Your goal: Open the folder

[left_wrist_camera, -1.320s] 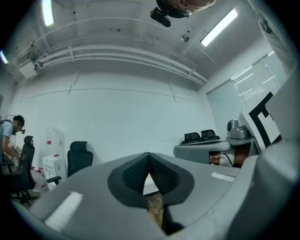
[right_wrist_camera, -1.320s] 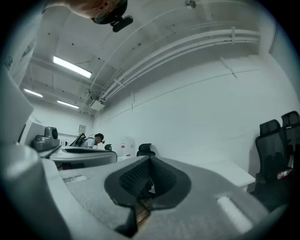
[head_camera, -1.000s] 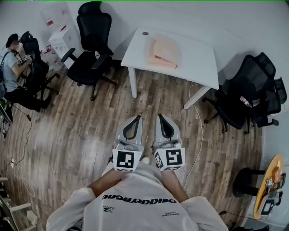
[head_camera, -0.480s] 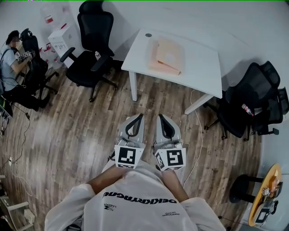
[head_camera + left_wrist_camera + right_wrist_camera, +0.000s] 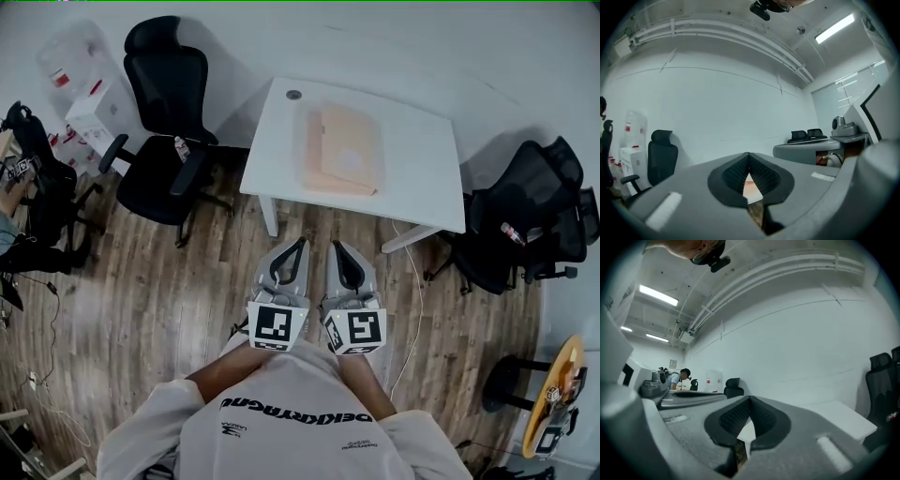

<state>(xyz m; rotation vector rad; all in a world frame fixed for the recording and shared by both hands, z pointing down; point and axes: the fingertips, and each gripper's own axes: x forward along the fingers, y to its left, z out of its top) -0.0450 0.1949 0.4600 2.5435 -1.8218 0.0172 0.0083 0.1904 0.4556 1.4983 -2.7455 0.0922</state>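
Matt peach paper folder, smooth white table, glossy wood-plank floor, black mesh chair

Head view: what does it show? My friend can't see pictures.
A person holds two shut grippers, the left gripper and right gripper side by side, aimed at a white table. A peach folder lies flat on it, not yet touched. Black office chairs stand on the wooden floor either side.

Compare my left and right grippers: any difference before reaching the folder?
The left gripper leans rightward, the right gripper leftward, so their tips converge. Through its jaws the left gripper view shows the peach folder; the right gripper view shows white table. Both are shut, empty, short of the table.
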